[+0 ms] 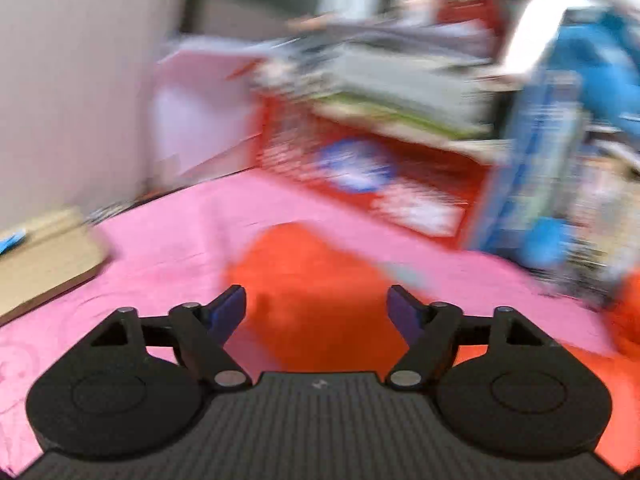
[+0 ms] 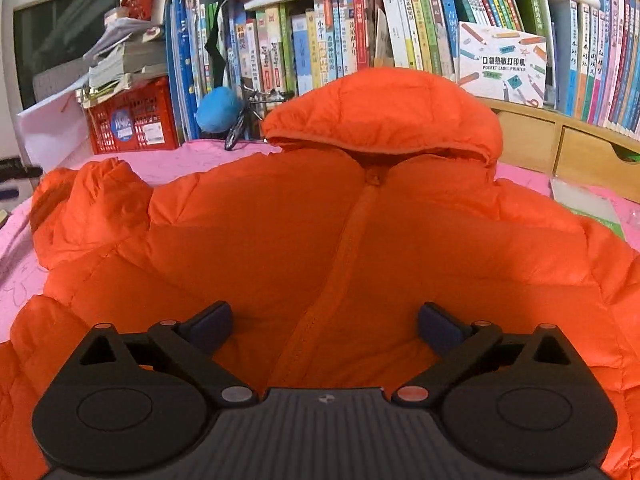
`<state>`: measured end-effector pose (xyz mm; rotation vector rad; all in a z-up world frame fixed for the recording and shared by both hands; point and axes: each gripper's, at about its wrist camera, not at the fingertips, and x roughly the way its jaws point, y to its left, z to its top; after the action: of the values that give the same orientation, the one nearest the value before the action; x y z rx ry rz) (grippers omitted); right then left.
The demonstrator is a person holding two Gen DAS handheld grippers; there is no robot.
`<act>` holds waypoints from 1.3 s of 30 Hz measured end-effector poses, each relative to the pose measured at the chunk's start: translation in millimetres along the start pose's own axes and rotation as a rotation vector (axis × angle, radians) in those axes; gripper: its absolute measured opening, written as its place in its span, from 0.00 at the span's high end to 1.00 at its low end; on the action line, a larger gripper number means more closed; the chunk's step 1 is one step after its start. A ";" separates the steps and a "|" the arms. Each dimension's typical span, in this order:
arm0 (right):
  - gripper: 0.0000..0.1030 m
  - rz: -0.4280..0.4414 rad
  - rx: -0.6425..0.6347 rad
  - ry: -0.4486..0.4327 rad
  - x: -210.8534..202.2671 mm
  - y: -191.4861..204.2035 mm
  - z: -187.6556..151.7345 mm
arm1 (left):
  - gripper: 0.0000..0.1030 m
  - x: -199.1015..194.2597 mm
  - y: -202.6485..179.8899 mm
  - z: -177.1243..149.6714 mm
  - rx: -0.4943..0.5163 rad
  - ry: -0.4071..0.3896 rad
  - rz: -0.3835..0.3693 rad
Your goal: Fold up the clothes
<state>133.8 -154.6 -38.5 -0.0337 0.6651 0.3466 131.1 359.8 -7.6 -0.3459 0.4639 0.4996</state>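
An orange puffer jacket [image 2: 328, 232] lies spread front-up on a pink cloth [image 2: 168, 164], zipped, and everything else is placed from it. Its hood [image 2: 384, 112] sits at the far end, toward a long row of upright books [image 2: 304, 52] that runs behind the jacket. Left of the hood, beyond the jacket's bunched left sleeve [image 2: 92, 208], stands a red crate [image 2: 132, 120] with a stack of papers on top. Right of the hood are wooden drawers [image 2: 568, 148], and above them a white printer box [image 2: 502, 64]. A round blue plush [image 2: 218, 114] rests between the crate and the hood.

The right gripper [image 2: 324, 326] hangs over the jacket's lower front, straddling the zip line, its jaws spread wide with nothing between them.

The left wrist view is heavily blurred. There the left gripper [image 1: 316, 312] is above the jacket's sleeve [image 1: 308, 280] on the pink cloth, jaws wide apart and empty; whether the fingers touch the fabric cannot be told. A flat brown cardboard piece [image 1: 44, 256] lies left of that sleeve
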 end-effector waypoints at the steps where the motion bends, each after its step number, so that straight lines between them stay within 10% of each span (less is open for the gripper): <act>1: 0.01 -0.001 -0.002 0.002 1.4 0.7 1.1 | 0.28 8.7 1.8 -0.7 -0.018 0.021 -0.011; 4: 0.01 -0.005 -0.010 0.008 5.9 2.2 2.2 | 0.27 28.6 3.9 -2.7 -0.066 0.060 -0.036; 6: 0.00 -0.006 -0.013 0.011 7.2 2.5 2.7 | 0.52 36.1 3.2 -3.9 -0.102 0.068 -0.055; 7: 0.00 -0.006 -0.014 0.012 7.3 2.3 2.8 | 0.83 38.7 4.9 -4.5 -0.138 0.069 -0.084; 9: 0.00 -0.005 -0.012 0.014 7.0 1.6 2.9 | 0.91 36.4 7.3 -6.0 -0.194 0.052 -0.110; 17: 0.00 -0.002 -0.008 0.018 7.7 1.2 3.4 | 0.91 -14.6 24.4 -12.0 -0.088 -0.130 0.114; 25: 0.00 -0.004 -0.010 0.024 8.3 0.7 3.9 | 0.90 -41.0 37.3 -10.8 -0.087 -0.032 -0.050; 29: 0.00 -0.002 -0.007 0.023 8.2 0.0 3.7 | 0.67 -55.7 37.7 -11.6 -0.066 0.013 -0.148; 36: 0.00 -0.002 -0.005 0.022 8.2 -0.1 3.4 | 0.68 -86.1 -132.7 -53.5 0.373 0.050 -0.566; 39: 0.00 -0.002 -0.004 0.021 7.9 -0.1 3.0 | 0.73 -89.3 -196.8 -78.5 0.503 0.084 -0.622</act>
<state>141.5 -151.8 -40.9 -0.0416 0.6856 0.3464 139.2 130.7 11.2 -0.0141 0.5168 -0.2413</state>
